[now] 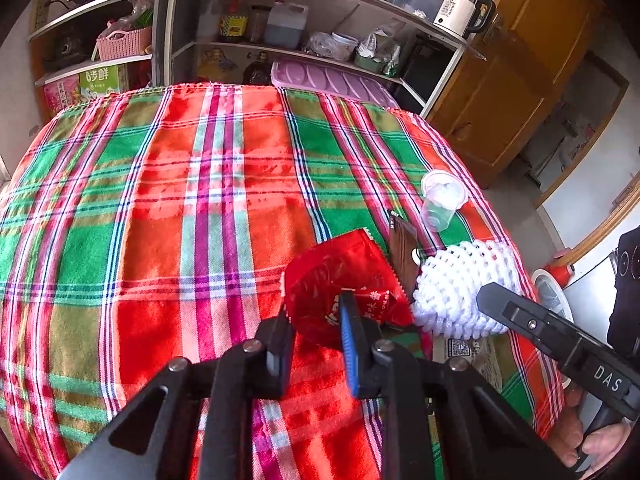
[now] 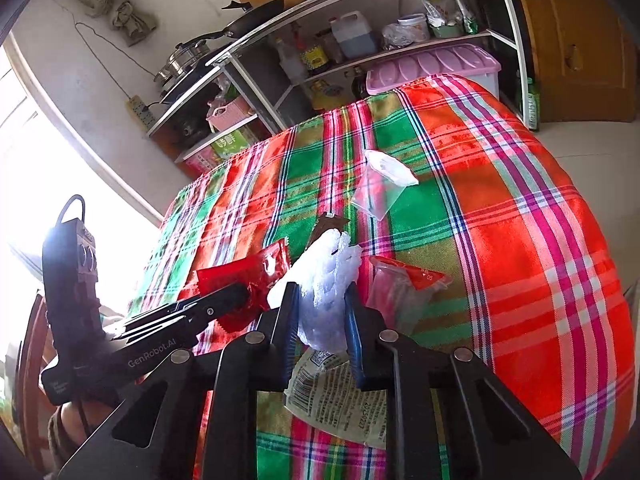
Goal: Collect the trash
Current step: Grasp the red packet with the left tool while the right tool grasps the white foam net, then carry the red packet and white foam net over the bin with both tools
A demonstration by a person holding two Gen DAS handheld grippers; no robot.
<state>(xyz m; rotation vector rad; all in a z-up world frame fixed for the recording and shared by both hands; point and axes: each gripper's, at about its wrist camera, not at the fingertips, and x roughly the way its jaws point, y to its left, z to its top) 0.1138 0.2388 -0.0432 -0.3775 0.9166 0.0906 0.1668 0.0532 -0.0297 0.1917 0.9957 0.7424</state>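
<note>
My left gripper [image 1: 314,322] is shut on a crumpled red snack wrapper [image 1: 340,280], held over the plaid tablecloth [image 1: 180,200]; the wrapper also shows in the right wrist view [image 2: 244,276]. My right gripper [image 2: 322,312] is shut on a white foam fruit net [image 2: 326,284], which also shows in the left wrist view [image 1: 460,284]. A clear plastic cup [image 1: 440,200] lies on its side beyond. A brown wrapper [image 1: 404,248] lies between wrapper and net. A clear red-topped packet [image 2: 400,284] and a printed white wrapper [image 2: 340,400] lie near my right gripper.
Open kitchen shelves [image 1: 280,32] with bottles, a pink basket and a purple storage box [image 1: 328,80] stand behind the table. A white kettle [image 1: 460,10] sits on top. A wooden cabinet [image 1: 520,80] is to the right. A white bin [image 1: 552,296] stands on the floor past the table's right edge.
</note>
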